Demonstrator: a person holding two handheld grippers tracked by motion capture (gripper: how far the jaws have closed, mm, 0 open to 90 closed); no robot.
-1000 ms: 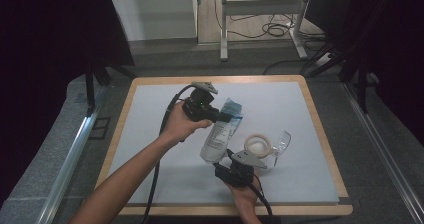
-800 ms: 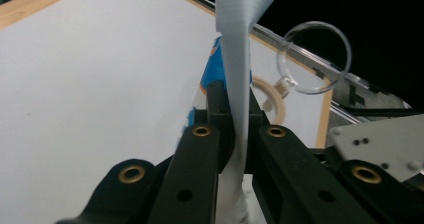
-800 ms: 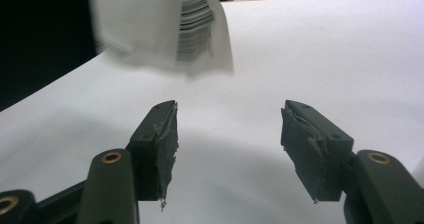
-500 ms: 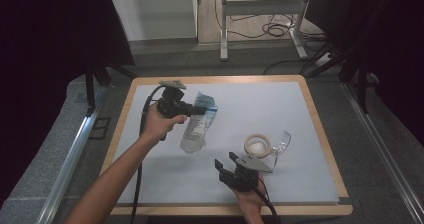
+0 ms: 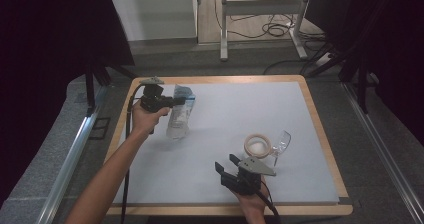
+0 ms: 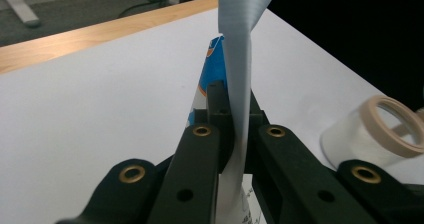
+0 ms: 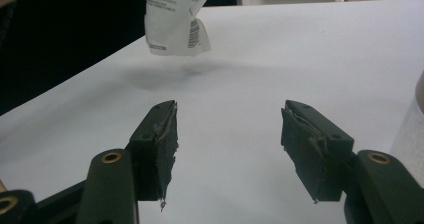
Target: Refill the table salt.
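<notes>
Over the table's left side, the left gripper (image 5: pixel 172 102) hangs level, clamped on the pouch (image 5: pixel 180 116)

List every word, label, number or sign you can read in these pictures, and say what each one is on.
None can be read.
Pouch: black print and a barcode-like block on its white lower part, too small and blurred to read.
Pouch, in the left gripper view: blue and orange graphics beside the jaws, no legible letters.
Cup and table: no writing visible.
</notes>
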